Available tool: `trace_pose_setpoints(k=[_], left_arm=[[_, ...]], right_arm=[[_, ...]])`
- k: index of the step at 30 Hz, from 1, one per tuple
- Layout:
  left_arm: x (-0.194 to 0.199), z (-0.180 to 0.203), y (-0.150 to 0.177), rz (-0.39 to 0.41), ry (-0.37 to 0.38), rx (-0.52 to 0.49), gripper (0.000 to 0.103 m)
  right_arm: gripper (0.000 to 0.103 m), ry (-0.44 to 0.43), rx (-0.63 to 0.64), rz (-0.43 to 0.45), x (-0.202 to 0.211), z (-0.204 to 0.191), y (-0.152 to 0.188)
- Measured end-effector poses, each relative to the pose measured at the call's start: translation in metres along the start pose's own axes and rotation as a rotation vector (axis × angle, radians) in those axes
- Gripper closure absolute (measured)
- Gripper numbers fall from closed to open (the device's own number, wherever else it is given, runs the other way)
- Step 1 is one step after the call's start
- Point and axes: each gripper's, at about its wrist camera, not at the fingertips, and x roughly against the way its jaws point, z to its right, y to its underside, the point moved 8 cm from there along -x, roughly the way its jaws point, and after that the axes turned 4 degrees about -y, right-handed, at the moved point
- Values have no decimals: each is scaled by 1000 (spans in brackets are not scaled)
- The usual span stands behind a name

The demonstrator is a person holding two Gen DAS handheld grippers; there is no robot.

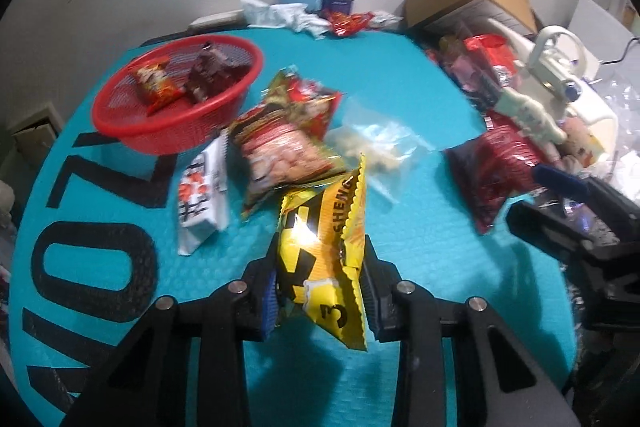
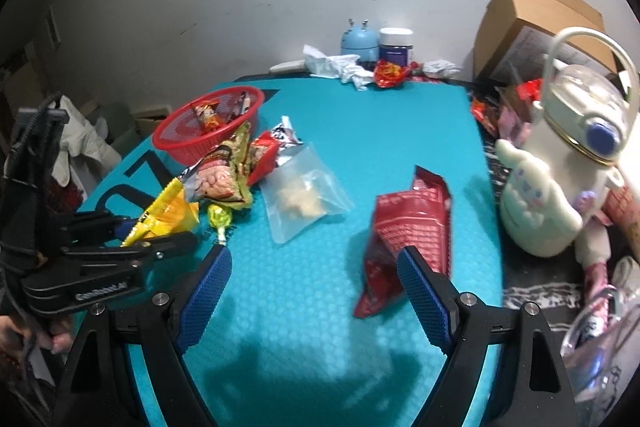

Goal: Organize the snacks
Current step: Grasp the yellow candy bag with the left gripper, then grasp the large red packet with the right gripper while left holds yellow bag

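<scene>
Teal foam mat (image 2: 320,155) covers the bench; left hand-held gripper (image 1: 320,291) pinches a yellow crinkly snack packet (image 1: 324,267), right hand-held gripper (image 2: 316,291) spread over bare mat.

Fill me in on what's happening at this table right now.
A person is sorting snacks with a handheld claw in each hand. The left claw is clamped on a yellow snack packet, lifted just above the teal mat. The right claw is open and empty, hovering near a dark red packet. The red basket already holds a couple of snacks; several more lie loose beside it.
</scene>
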Motion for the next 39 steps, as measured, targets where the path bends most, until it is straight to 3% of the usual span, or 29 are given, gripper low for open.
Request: trace_pose_setpoints(k=[9,20,39], left_arm=[[0,28,-8,0,82,-18,70],[-7,36,-11,-14,91,-16,70],[-24,28,-8,-56,84,22,70]], right_arm=[[17,38,-38,60,18,21,-6],[17,111,-85,86,13,49,-6],[15,84,-96,-89,-56,60,17]])
